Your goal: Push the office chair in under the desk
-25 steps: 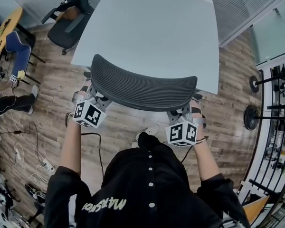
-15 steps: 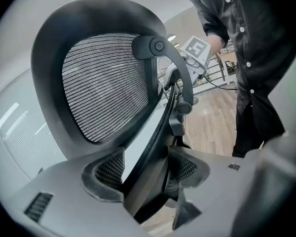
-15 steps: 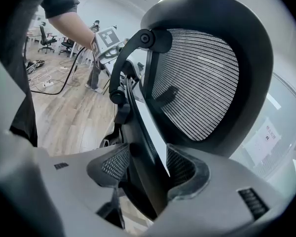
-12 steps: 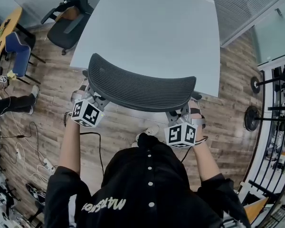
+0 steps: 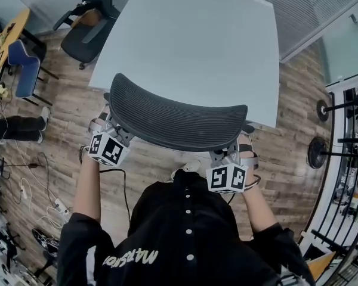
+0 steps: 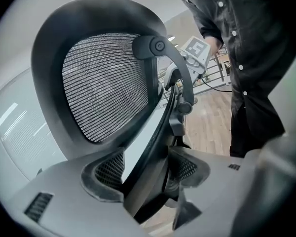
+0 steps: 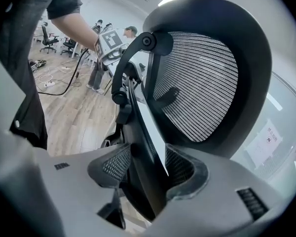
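The office chair's black mesh backrest [image 5: 176, 121] stands at the near edge of the pale grey desk [image 5: 197, 34], its top overlapping the desktop's edge. My left gripper [image 5: 110, 123] is at the backrest's left end. In the left gripper view, my left gripper [image 6: 147, 169] straddles a black frame strut [image 6: 158, 127] with a gap at one pad. My right gripper [image 5: 234, 146] is at the backrest's right end. In its own view, my right gripper [image 7: 148, 167] has just been closing around the matching strut [image 7: 138, 127]. A pale sliver still shows beside its right pad.
A second black office chair [image 5: 83, 31] stands at the desk's far left corner, with a blue chair [image 5: 21, 64] beyond it. Cables [image 5: 42, 177] trail over the wooden floor at the left. A black metal rack [image 5: 346, 130] lines the right side.
The backrest and both grippers sit slightly lower in the head view. Both grippers stay at the same ends of the backrest.
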The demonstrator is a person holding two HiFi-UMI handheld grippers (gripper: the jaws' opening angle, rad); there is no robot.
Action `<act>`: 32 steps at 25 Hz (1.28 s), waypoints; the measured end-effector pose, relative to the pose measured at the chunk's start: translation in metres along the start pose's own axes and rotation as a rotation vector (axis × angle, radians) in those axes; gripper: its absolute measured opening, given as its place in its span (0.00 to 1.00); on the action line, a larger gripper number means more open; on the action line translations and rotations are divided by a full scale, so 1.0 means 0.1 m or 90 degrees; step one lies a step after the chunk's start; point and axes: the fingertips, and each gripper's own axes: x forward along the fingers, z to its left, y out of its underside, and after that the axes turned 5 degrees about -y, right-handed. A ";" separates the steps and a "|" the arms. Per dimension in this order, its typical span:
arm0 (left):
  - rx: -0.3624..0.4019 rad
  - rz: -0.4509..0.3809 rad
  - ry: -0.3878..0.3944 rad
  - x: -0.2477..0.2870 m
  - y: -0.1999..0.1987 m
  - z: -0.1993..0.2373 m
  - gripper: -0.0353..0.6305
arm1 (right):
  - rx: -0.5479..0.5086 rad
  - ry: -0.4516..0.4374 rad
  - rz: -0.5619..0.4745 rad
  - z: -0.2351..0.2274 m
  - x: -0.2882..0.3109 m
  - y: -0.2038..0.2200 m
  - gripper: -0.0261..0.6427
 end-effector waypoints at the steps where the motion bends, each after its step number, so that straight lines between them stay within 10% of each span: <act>1: 0.001 -0.001 -0.002 0.00 0.00 0.02 0.49 | -0.001 0.001 0.000 -0.02 0.01 -0.01 0.39; 18: -0.014 0.039 -0.023 -0.05 0.05 0.03 0.41 | -0.010 0.022 0.018 -0.07 -0.06 -0.01 0.37; 23: -0.053 0.024 -0.065 -0.26 -0.01 0.08 0.16 | 0.094 0.036 -0.039 -0.14 -0.25 -0.11 0.19; 32: -0.137 -0.055 -0.142 -0.66 -0.43 0.17 0.10 | 0.258 0.095 -0.157 -0.40 -0.74 -0.31 0.11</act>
